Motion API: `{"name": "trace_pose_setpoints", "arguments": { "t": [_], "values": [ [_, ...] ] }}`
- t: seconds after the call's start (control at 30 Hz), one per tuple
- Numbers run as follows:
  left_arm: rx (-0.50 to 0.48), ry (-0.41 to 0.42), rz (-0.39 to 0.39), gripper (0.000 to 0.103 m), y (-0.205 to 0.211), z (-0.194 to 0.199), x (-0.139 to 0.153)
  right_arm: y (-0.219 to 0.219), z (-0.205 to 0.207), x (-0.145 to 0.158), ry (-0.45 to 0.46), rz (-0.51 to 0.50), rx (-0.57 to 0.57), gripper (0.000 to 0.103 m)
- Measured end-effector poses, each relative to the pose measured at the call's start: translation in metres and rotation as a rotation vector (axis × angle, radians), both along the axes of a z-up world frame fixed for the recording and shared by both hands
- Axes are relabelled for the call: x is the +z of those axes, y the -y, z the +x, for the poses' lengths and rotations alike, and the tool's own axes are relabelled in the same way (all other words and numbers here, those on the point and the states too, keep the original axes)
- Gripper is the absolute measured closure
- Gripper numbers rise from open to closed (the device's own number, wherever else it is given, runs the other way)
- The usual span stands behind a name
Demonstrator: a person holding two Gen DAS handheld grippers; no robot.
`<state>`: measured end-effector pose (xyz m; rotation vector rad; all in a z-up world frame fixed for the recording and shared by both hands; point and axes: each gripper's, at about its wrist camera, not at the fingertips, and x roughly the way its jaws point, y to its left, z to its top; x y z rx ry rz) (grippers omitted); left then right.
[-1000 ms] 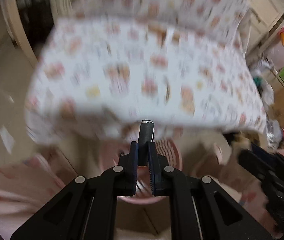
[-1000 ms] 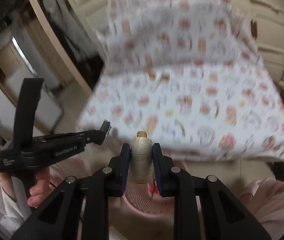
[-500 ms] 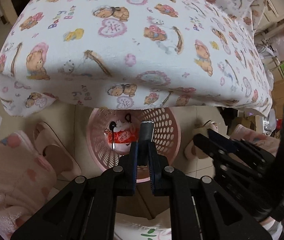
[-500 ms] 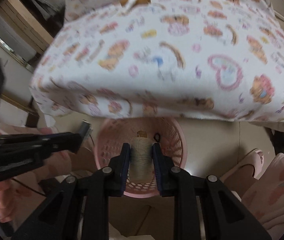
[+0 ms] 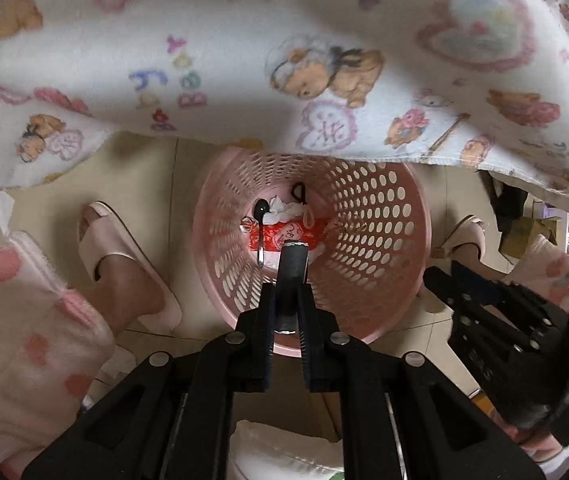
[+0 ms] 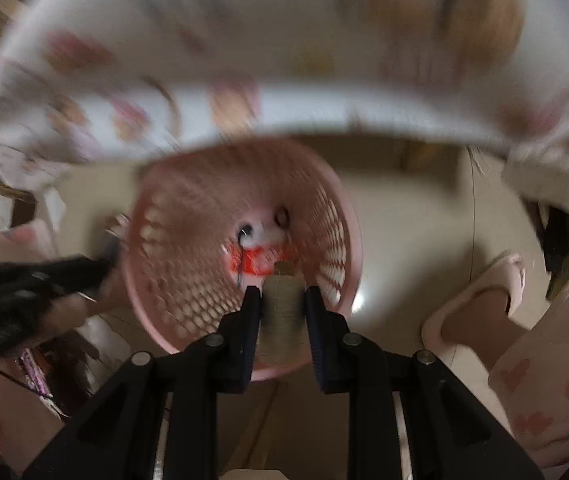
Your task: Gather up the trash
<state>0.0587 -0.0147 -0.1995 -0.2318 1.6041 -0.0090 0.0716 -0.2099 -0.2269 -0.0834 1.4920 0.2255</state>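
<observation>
Hovering over the round pink perforated plastic basket (image 5: 384, 216), the left gripper (image 5: 286, 312) clamps one dark grey cylindrical tube (image 5: 290, 276) while the right gripper (image 6: 282, 312) pinches one beige thread spool (image 6: 280, 304); neither is dropped yet. Inside already: one red wrapper (image 5: 288, 236), one black spoon (image 5: 261, 212), white tissue (count unclear)

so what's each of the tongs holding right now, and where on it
Left tongs: a dark cylinder, pinched by its lower sides. Right tongs: a beige thread spool, squeezed across its wound middle.
</observation>
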Motion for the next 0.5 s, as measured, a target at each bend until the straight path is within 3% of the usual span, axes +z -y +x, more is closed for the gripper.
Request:
{"name": "trace_pose_setpoints", "arguments": {
  "t": [0.1, 0.17, 0.23, 0.3, 0.4, 0.5],
  "values": [
    [-0.034, 0.000, 0.002, 0.093, 0.005, -0.004, -0.007, 0.006, 0.002, -0.010, -0.034, 0.008, -0.029, 0.082],
    [-0.049, 0.002, 0.037, 0.087, 0.007, -0.006, -0.008, 0.010, 0.004, -0.011, -0.046, 0.015, -0.042, 0.082],
    [-0.066, 0.007, 0.081, 0.064, 0.009, -0.008, -0.007, 0.010, 0.003, -0.009, -0.041, 0.026, -0.054, 0.082],
    [-0.088, 0.012, 0.132, 0.055, 0.010, -0.010, -0.007, 0.011, 0.002, -0.006, -0.034, 0.033, -0.049, 0.082],
    [-0.064, 0.015, 0.102, 0.052, 0.007, -0.012, -0.004, 0.009, 0.003, -0.001, -0.006, 0.014, -0.027, 0.082],
    [-0.042, 0.042, 0.096, 0.046, 0.003, -0.011, 0.006, 0.006, 0.002, 0.002, 0.018, 0.003, -0.024, 0.071]
  ]
}}
